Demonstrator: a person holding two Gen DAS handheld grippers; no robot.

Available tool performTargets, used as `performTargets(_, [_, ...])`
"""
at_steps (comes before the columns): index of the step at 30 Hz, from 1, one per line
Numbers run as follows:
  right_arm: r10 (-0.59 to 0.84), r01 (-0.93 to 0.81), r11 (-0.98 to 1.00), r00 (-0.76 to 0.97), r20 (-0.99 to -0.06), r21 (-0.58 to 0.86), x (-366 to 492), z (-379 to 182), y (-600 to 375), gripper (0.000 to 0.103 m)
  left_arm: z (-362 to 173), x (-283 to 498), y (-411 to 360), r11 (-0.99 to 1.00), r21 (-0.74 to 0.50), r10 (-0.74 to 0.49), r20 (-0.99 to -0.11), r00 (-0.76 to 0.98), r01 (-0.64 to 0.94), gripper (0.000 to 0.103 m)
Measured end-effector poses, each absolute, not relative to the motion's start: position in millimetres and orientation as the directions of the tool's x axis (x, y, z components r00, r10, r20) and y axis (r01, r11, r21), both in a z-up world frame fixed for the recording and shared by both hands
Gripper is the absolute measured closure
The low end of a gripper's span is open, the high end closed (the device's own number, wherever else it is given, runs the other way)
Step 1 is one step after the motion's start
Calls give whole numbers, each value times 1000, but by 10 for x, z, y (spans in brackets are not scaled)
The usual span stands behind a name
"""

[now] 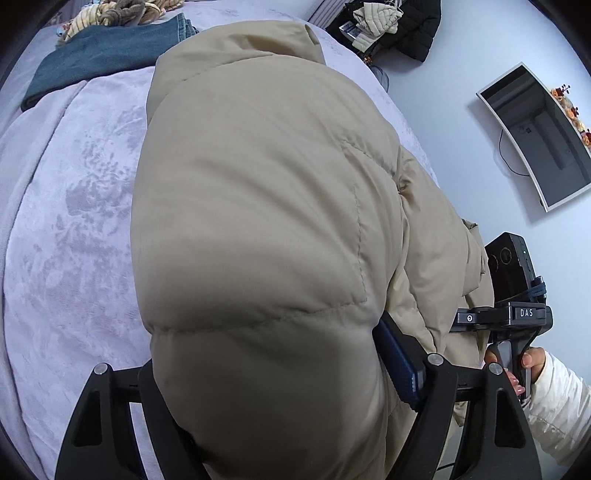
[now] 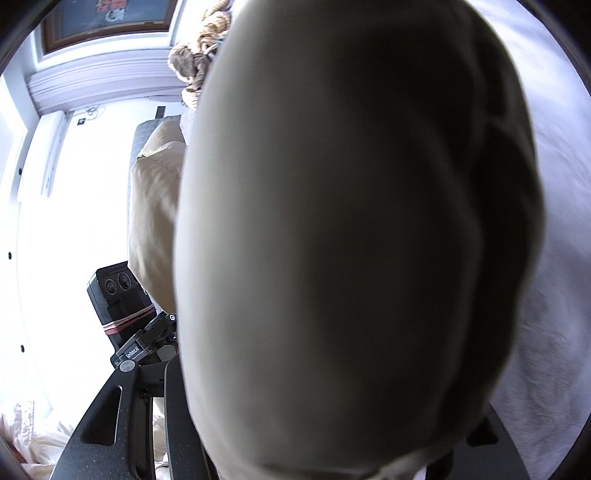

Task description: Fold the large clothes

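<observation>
A large beige puffer jacket point(image 1: 258, 206) lies lengthwise on a pale lilac bed point(image 1: 66, 221). My left gripper point(image 1: 280, 417) is shut on a thick padded fold of the jacket, which bulges between its black fingers and hides the tips. The right gripper's body point(image 1: 517, 314) shows at the jacket's right edge, held by a hand in a white sleeve. In the right wrist view the jacket point(image 2: 351, 240) fills the frame, clamped between my right gripper's point(image 2: 332, 458) fingers. The left gripper's camera block point(image 2: 118, 295) shows beside it.
Folded teal jeans point(image 1: 103, 55) and a pile of striped clothes point(image 1: 114, 14) lie at the bed's far end. A dark jacket heap point(image 1: 399, 26) and a monitor point(image 1: 543, 136) are beyond the bed's right side. A window point(image 2: 110, 22) is on the wall.
</observation>
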State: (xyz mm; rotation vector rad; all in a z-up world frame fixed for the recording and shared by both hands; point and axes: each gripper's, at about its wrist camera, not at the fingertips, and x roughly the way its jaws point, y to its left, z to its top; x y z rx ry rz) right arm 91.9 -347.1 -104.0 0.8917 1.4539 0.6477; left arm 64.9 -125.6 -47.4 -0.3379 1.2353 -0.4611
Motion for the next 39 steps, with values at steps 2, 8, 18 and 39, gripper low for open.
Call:
performTargets(2, [830, 132, 545, 56, -555, 828, 990, -1002, -3257, 47, -435, 691, -976, 861, -483, -508, -818, 269, 159, 20])
performTargets(8, [823, 121, 553, 77, -563, 824, 1325, -1016, -2579, 47, -384, 963, -178, 871, -467, -491, -825, 280, 152, 20])
performTargets(18, [825, 109, 555, 60, -563, 825, 2057, -1337, -1347, 47, -823, 1476, 947, 897, -439, -434, -847, 305, 58, 20])
performTargets(39, [631, 101, 764, 91, -770, 638, 2301, -1163, -1141, 34, -1254, 1355, 990, 926, -377, -351, -884, 307, -26, 7])
